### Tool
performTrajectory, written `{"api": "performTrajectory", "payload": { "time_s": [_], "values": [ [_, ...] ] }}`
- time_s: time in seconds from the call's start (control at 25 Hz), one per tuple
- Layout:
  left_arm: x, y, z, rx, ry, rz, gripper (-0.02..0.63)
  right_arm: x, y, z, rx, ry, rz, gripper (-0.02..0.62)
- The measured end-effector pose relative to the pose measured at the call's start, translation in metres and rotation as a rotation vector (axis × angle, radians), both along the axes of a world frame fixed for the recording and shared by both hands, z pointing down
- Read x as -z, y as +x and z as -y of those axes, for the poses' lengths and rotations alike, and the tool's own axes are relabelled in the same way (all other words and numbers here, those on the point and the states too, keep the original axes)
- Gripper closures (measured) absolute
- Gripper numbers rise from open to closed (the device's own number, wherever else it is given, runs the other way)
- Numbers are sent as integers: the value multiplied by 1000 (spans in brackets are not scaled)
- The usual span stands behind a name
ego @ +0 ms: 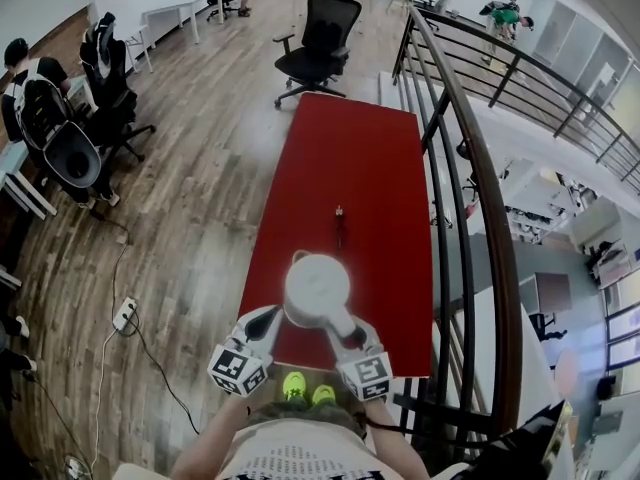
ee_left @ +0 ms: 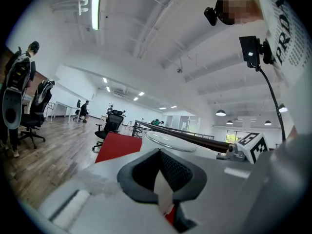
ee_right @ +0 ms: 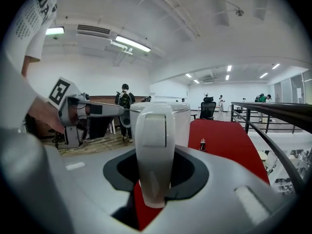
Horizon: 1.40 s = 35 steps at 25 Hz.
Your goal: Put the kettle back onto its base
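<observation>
Over the red surface (ego: 350,168), my right claw (ego: 345,330) clamps the white kettle (ego: 317,286) by its handle, my left claw (ego: 268,320) pinches its edge; no base in sight, placing remains.

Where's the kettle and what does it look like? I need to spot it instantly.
Find the long red table beside the railing. Over its near end, the right gripper holds the kettle by its handle. It is white and round, far bigger than the one small dark object farther along the table.

Long red bench (ego: 350,168) stands on wood floor (ego: 200,188). Small dark object (ego: 340,220) lies near bench middle; kind unclear.
</observation>
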<state>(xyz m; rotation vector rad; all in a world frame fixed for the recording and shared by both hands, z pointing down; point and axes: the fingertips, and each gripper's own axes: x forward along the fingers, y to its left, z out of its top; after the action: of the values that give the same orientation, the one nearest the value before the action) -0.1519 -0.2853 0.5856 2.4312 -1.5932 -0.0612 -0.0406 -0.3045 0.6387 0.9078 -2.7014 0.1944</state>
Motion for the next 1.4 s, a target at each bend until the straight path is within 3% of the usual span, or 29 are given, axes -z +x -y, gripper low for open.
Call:
{"api": "performTrajectory", "payload": {
  "time_s": [0.2,0.8,1.4],
  "values": [
    [-6,-1,1,3,-14,-9,615,-6,-6,-9,65,14,-35,476],
    [-1,9,4,-16,-3,-2,615,-2,-8,-6,57,54,-24,469],
    [26,1,11,-11,66,-4,615,76,0,-6,90,161,130,403]
  ]
}}
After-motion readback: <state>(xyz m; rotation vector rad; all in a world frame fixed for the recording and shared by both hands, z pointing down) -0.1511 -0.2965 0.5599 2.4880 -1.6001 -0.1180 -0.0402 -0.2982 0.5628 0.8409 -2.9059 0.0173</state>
